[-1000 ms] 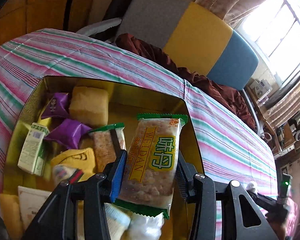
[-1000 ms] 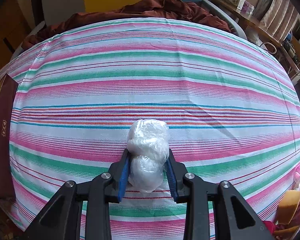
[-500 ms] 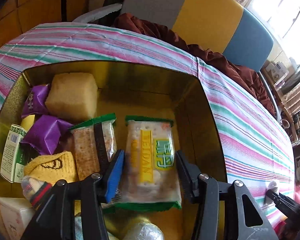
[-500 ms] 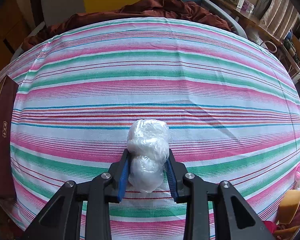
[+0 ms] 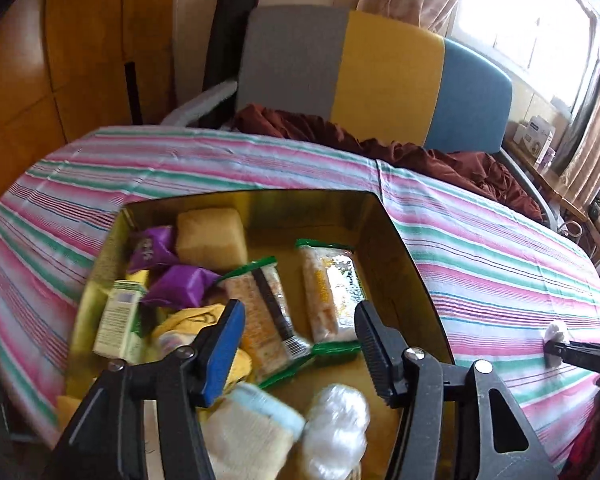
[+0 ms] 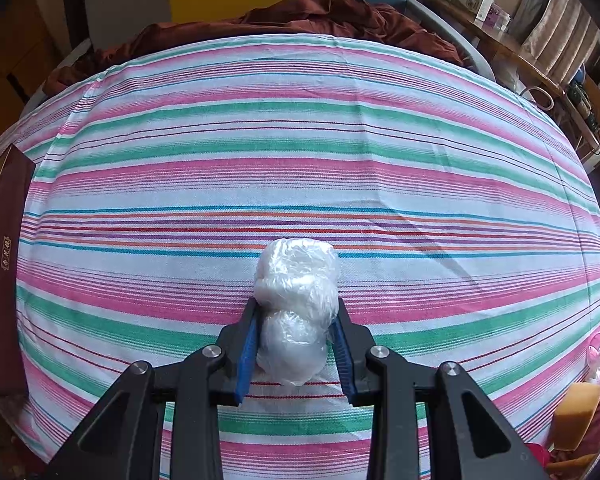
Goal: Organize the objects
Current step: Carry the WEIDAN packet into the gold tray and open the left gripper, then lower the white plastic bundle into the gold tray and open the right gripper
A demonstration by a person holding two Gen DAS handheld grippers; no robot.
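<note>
Right gripper (image 6: 296,344) is clamped on the clear-plastic-wrapped white bundle (image 6: 296,304), held over the striped tablecloth (image 6: 300,152), long axis along the fingers. The gold-lined open box (image 5: 412,272) lies left, at the cloth's left edge. Left gripper (image 5: 298,344), jaws wide and empty, has released the green-edged cracker packet (image 5: 332,292) into the box since a second ago.

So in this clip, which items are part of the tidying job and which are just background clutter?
Part of the job:
- gold box
- green-edged snack packet lying in it, released
- plastic-wrapped white bundle in the right gripper
- left gripper, open above the box

Just lying about:
- striped cloth
- brown blanket
- multicoloured chair back
</note>
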